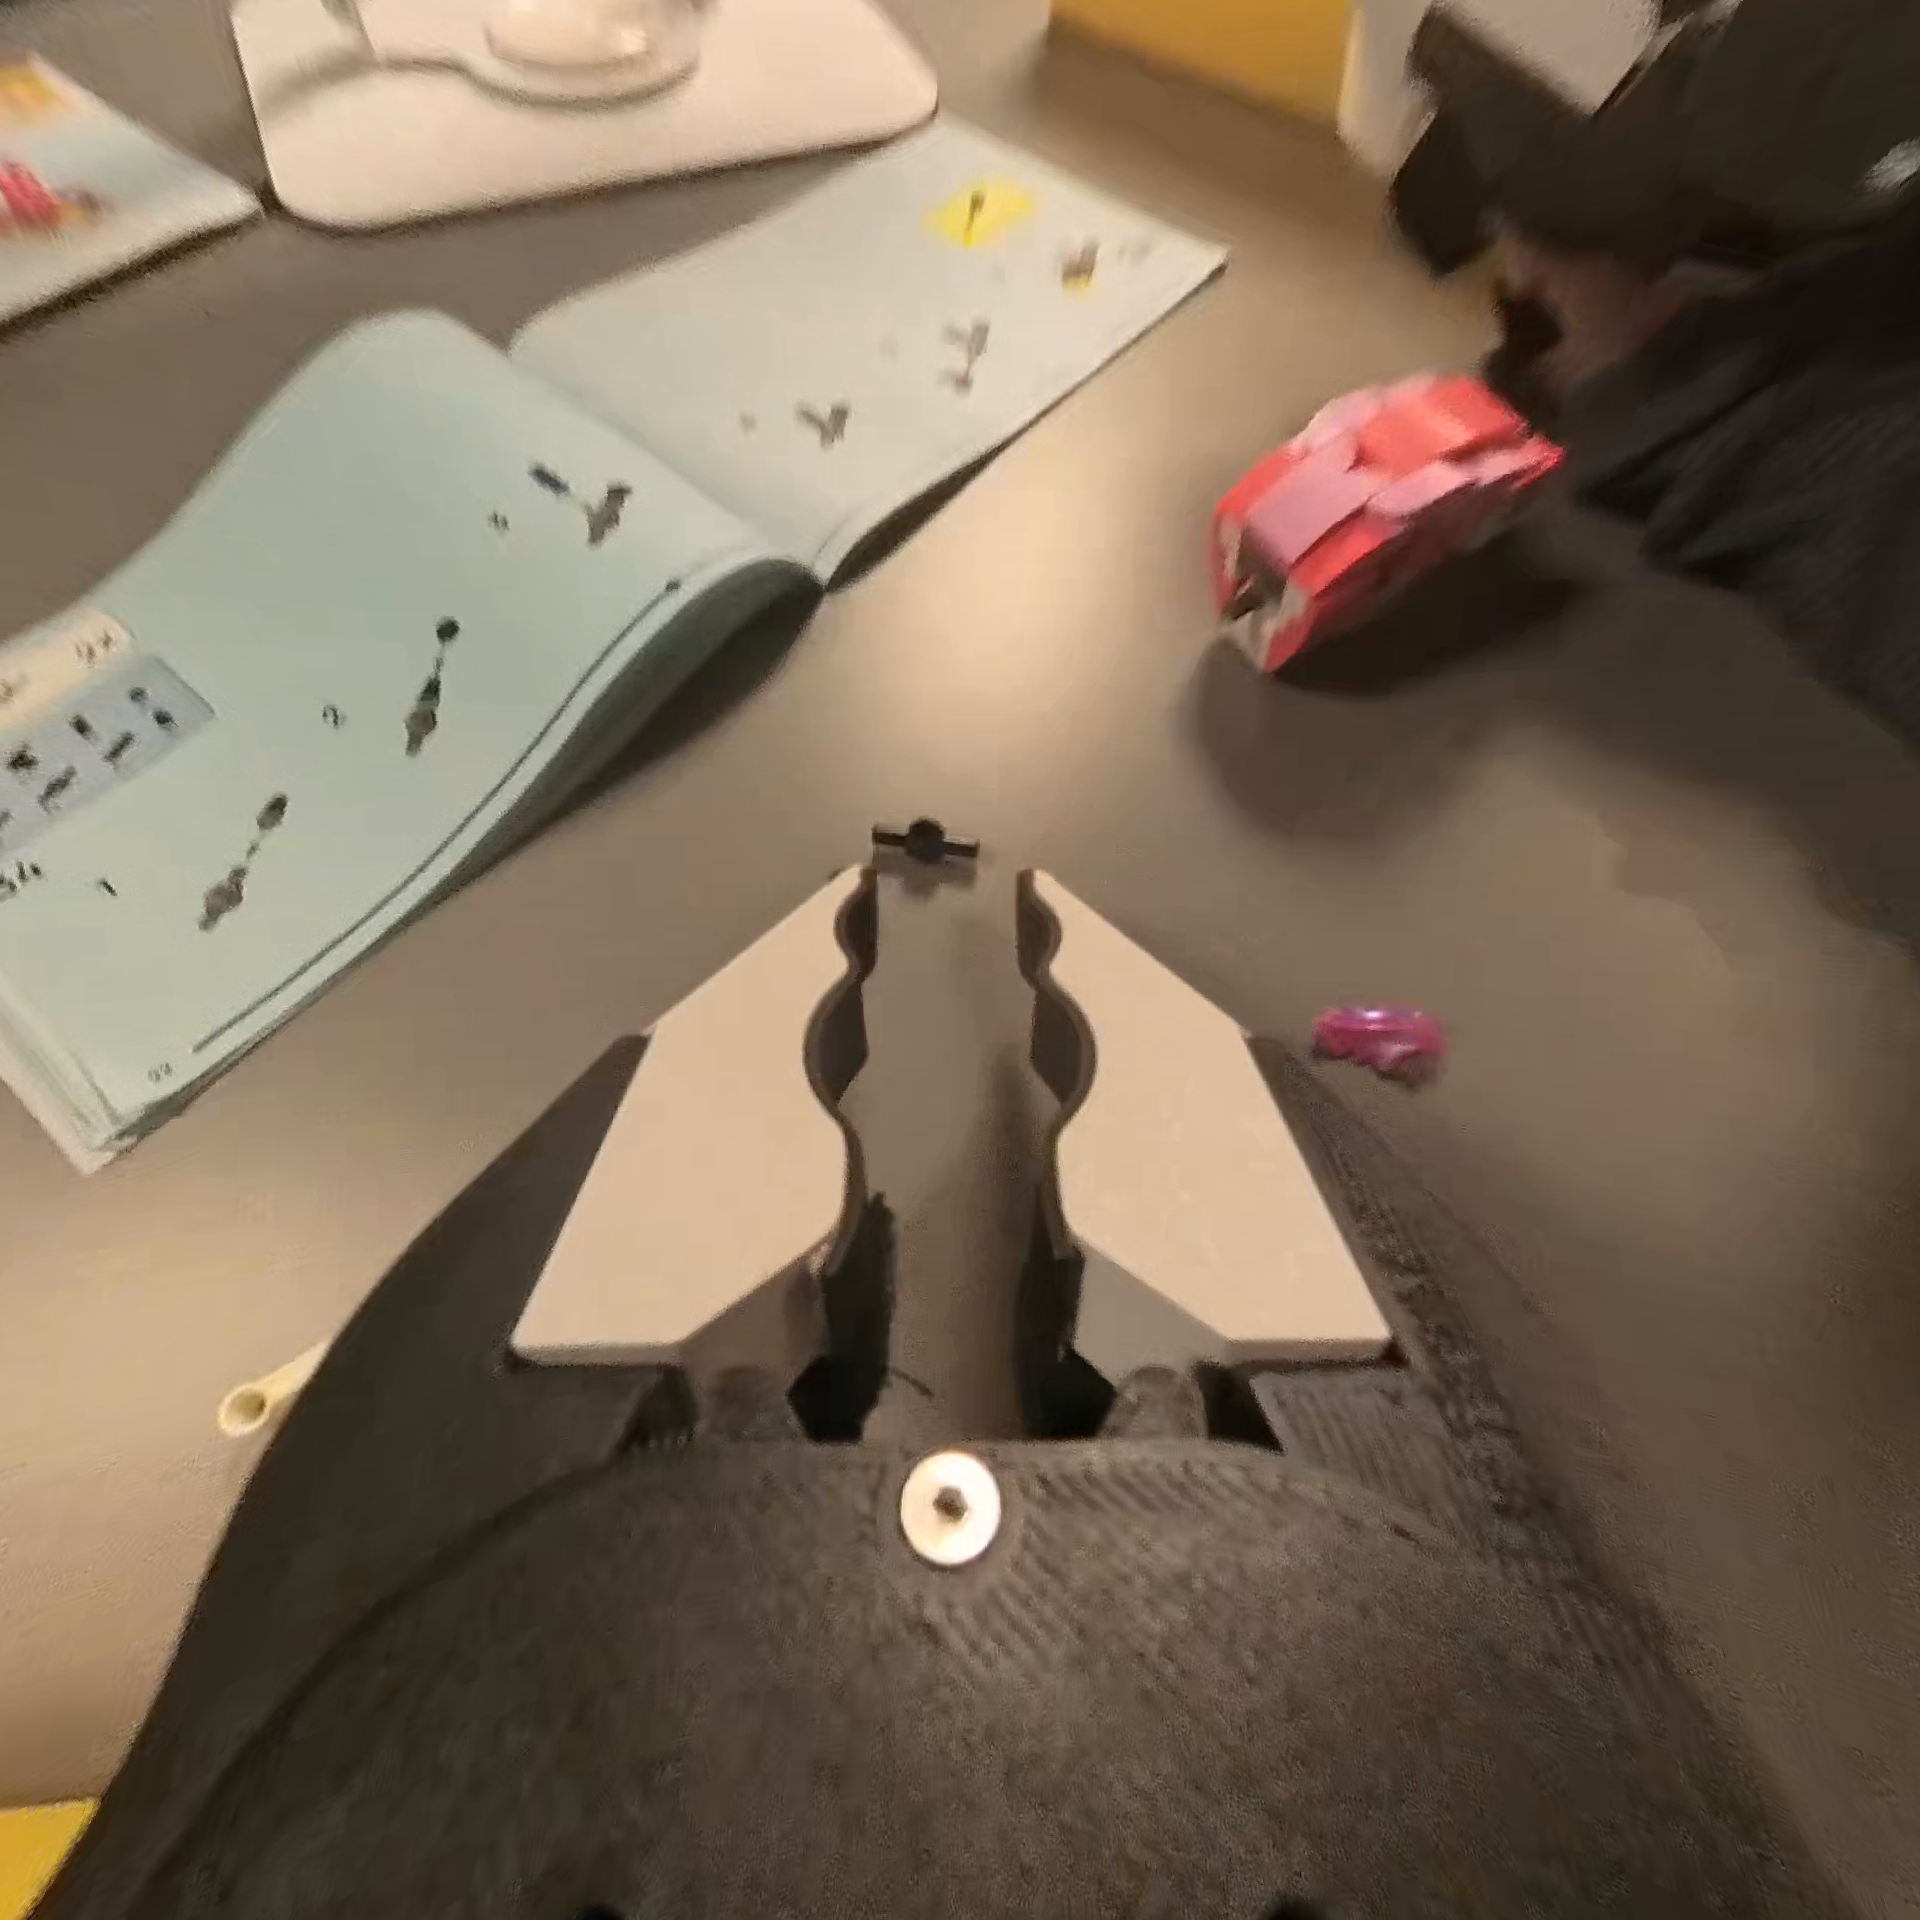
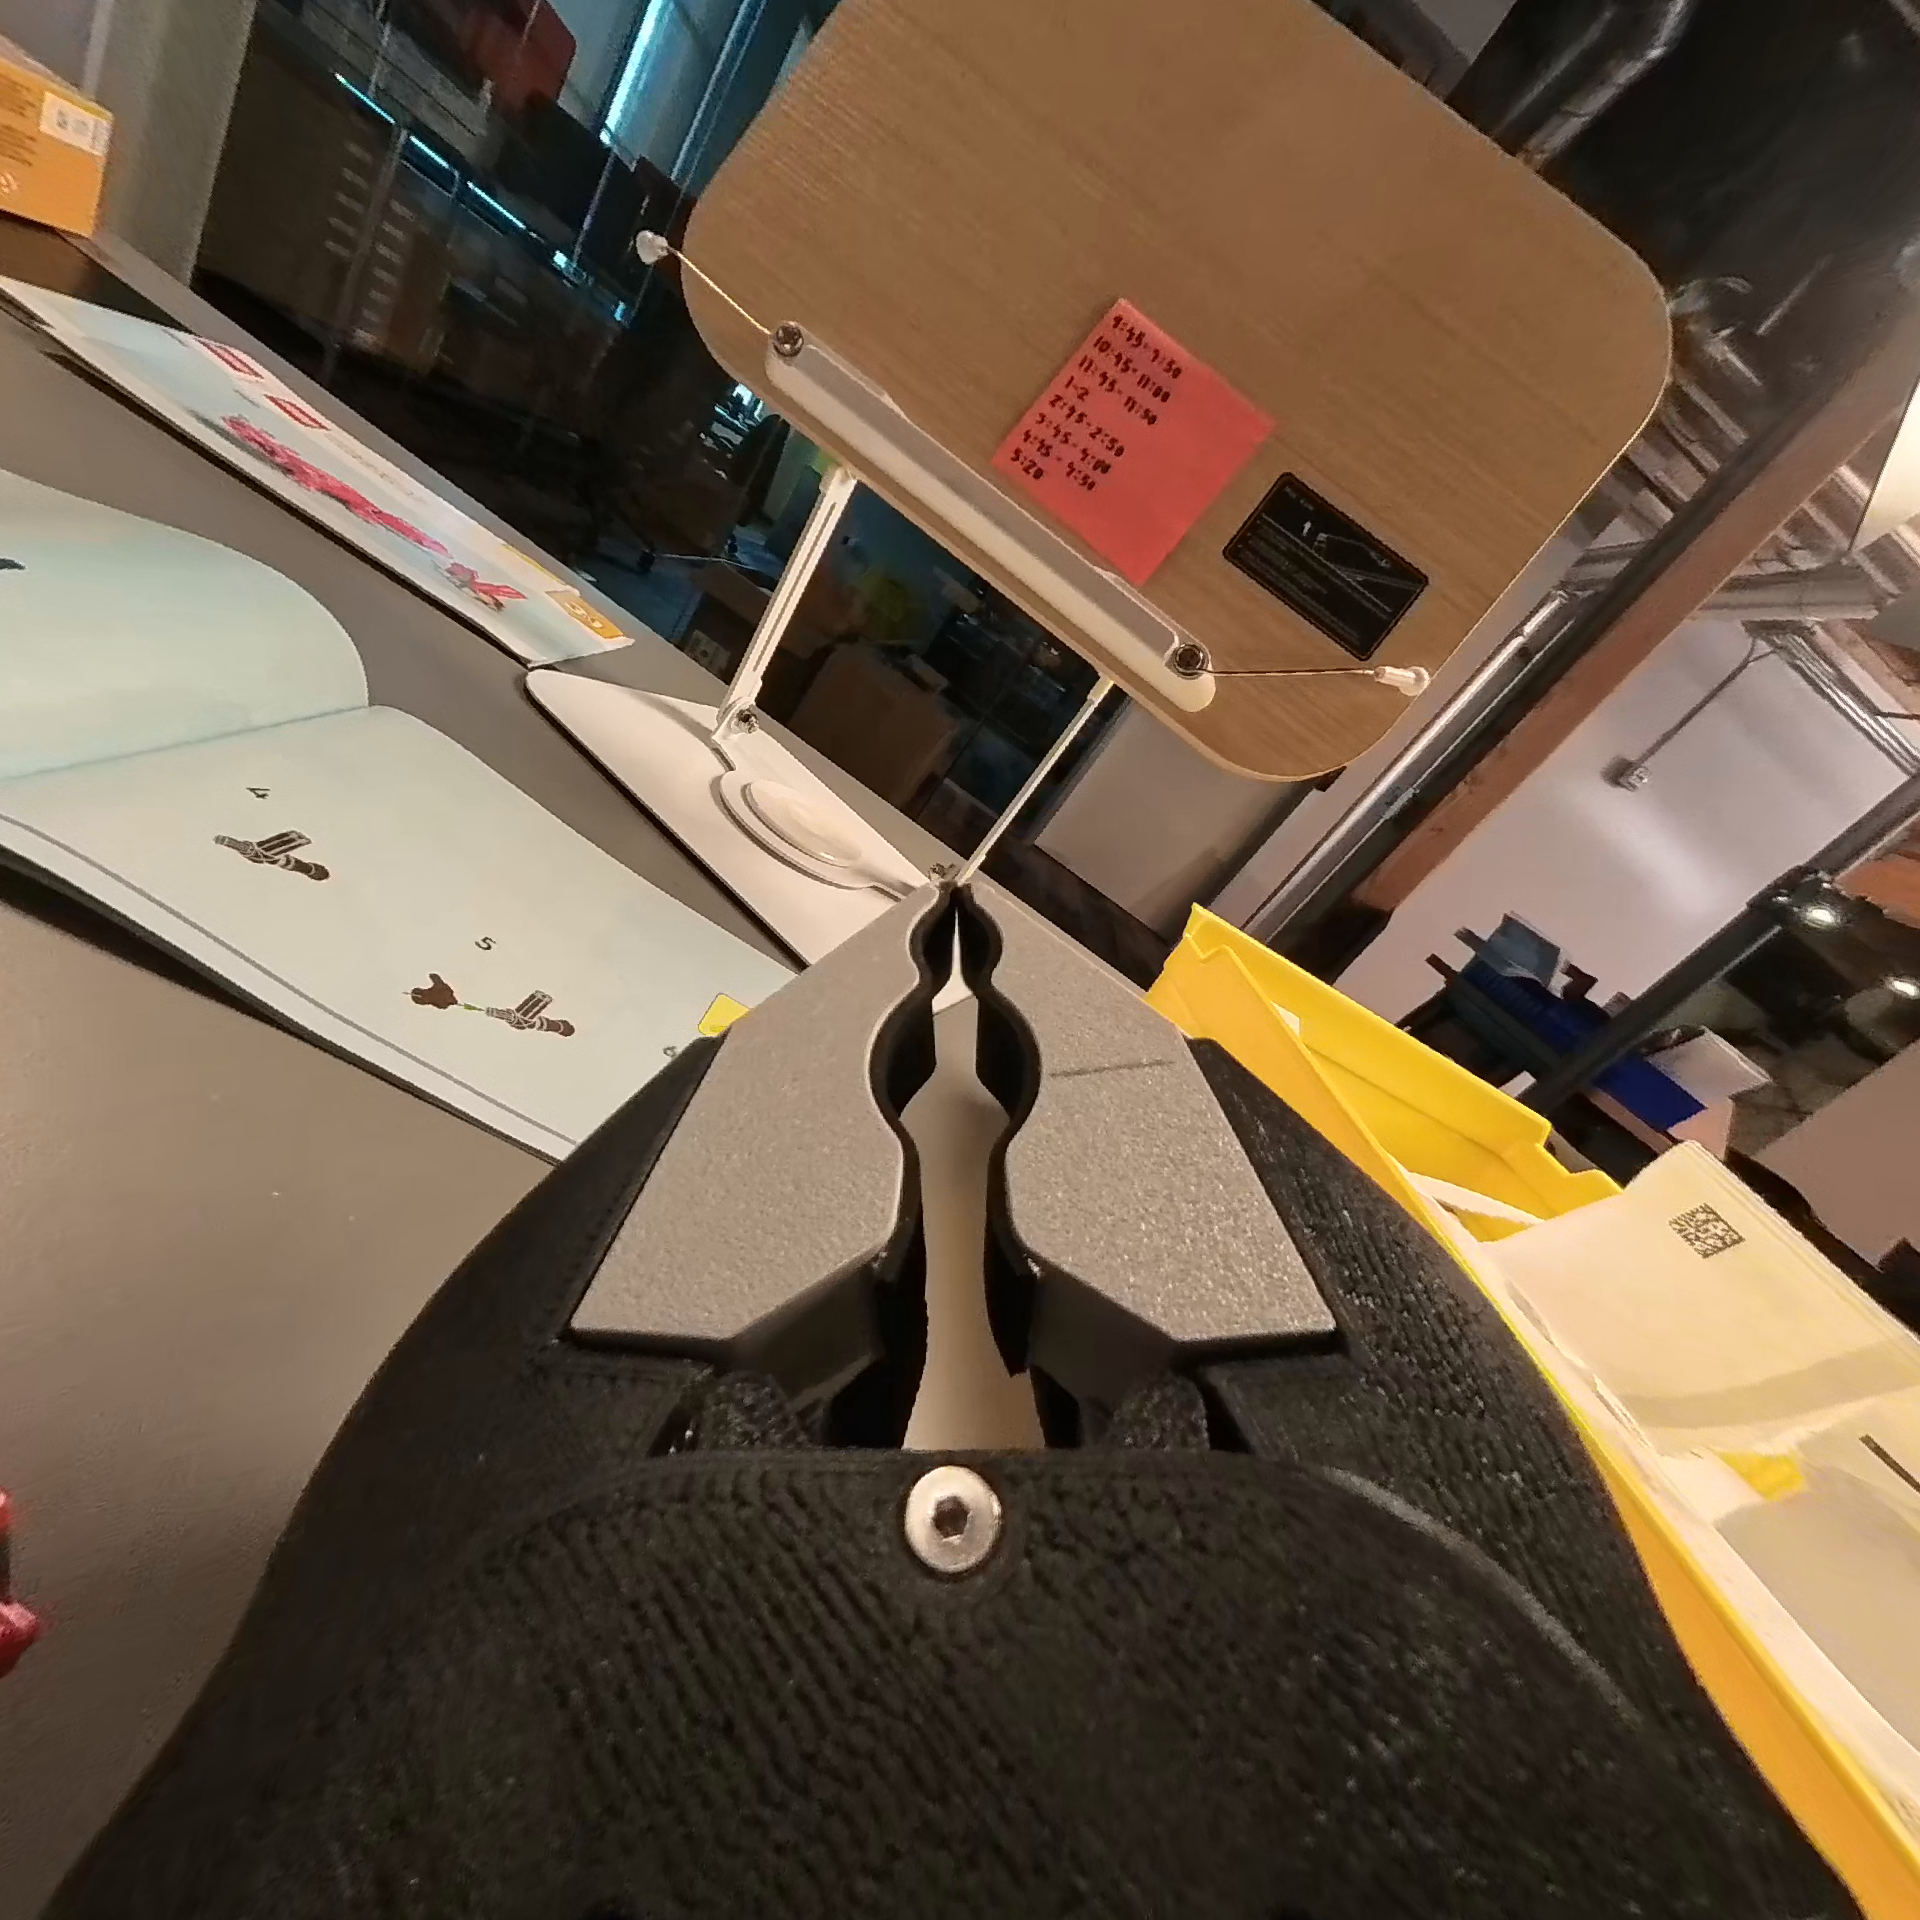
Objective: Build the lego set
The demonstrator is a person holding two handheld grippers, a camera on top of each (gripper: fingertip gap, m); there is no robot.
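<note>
Nearest us in the left wrist view, the left gripper [image 1: 943, 878] hangs low over the grey-brown worktop [image 1: 1039, 665] with its 2 pale fingers [image 1: 727, 1101] parted by a narrow gap, and only bare worktop shows between them. Just beyond the fingertips lies a small black piece [image 1: 925, 836], a short bar with a round knob at its middle, lying on the worktop, apart from both fingers. A small pink piece [image 1: 1377, 1042] sits on the worktop close beside the right-hand finger, and a cream tube end [image 1: 255, 1411] peeps out by the gripper body at lower left. Farther off to the left we see an open pale-blue instruction booklet [image 1: 416, 644], its pages curved upward. Farther right, a red brick-built model [image 1: 1371, 520] rests on the worktop, blurred, with a dark shape beside it that we cannot identify. At the far edge stands the white base [image 1: 582, 135] of a stand. In the right wrist view, the right gripper [image 2: 954, 896] is tilted upward, its 2 grey fingers [image 2: 810, 1132] closed tip to tip, and we see nothing between them. Beside it on the right is a yellow bin [image 2: 1351, 1049] holding clear bags. The booklet [image 2: 312, 883] lies to the left, and beyond the fingertips rises a wooden panel [image 2: 1195, 208] on thin white legs, bearing a pink note [image 2: 1132, 442] and a black label [image 2: 1325, 566].
</note>
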